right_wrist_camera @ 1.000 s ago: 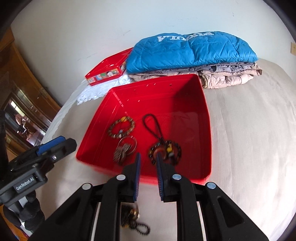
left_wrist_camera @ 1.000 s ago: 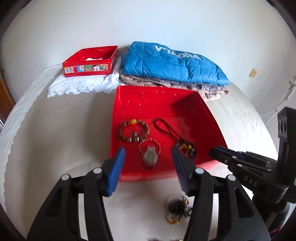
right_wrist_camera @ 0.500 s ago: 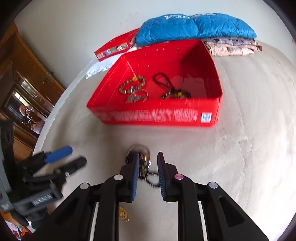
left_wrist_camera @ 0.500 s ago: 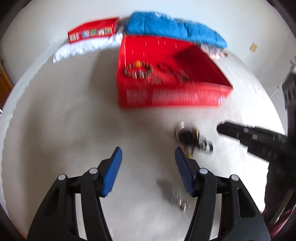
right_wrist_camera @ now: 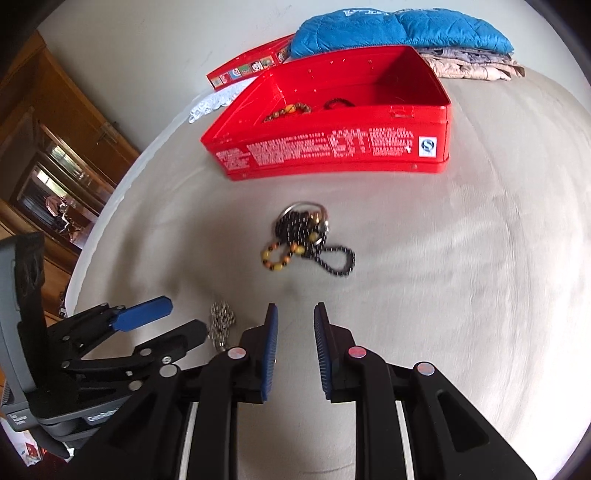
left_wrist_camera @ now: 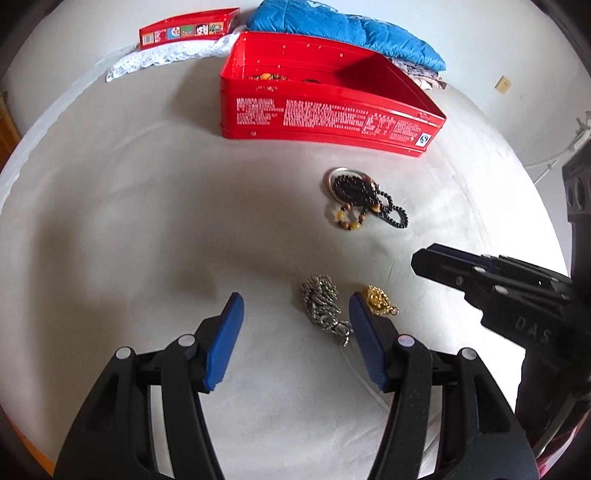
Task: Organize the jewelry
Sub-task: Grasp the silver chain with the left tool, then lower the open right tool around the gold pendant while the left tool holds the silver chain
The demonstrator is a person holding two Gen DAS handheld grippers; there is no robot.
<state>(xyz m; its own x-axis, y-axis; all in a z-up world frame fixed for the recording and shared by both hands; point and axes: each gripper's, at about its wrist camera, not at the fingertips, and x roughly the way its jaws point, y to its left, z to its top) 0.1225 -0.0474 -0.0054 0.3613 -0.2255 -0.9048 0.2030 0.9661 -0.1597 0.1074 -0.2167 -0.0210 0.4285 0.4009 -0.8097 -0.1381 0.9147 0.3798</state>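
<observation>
A red tin sits on the beige bed cover with bead bracelets inside. A tangle of black and amber beads on a metal ring lies in front of it. Nearer lie a silver chain and a gold piece. My left gripper is open and empty, with the chain between its fingertips. My right gripper is slightly open and empty, a little short of the bead tangle; it also shows in the left wrist view.
A smaller red tin on white lace and a folded blue jacket on folded cloth lie behind the big tin. A wooden cabinet stands left of the bed.
Both grippers pulled back and lowered from over the tin toward the loose jewelry on the cover. The right gripper's jaws opened a little. The chain and gold piece came into view.
</observation>
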